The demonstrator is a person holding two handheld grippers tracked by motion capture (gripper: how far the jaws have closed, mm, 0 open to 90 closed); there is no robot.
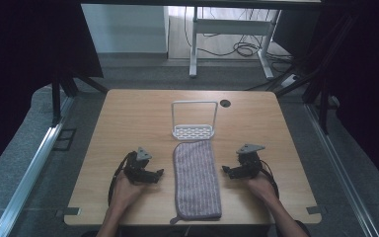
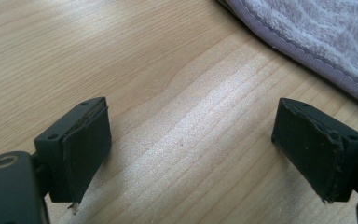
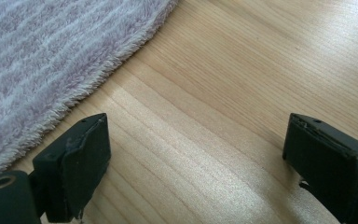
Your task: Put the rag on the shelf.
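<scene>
Now the striped lilac terry towel (image 1: 196,178) is lying flat on the pale wooden surface (image 1: 128,118), just before a white wire rack (image 1: 194,120), while the left gripper (image 1: 154,173) and right gripper (image 1: 226,170) are flanking it, fingers spread wide and grasping nothing

The left gripper (image 2: 191,154) holds its black jaws wide apart over bare wooden table (image 2: 121,56); a purple striped towel (image 2: 317,32) lies at the upper right.
</scene>
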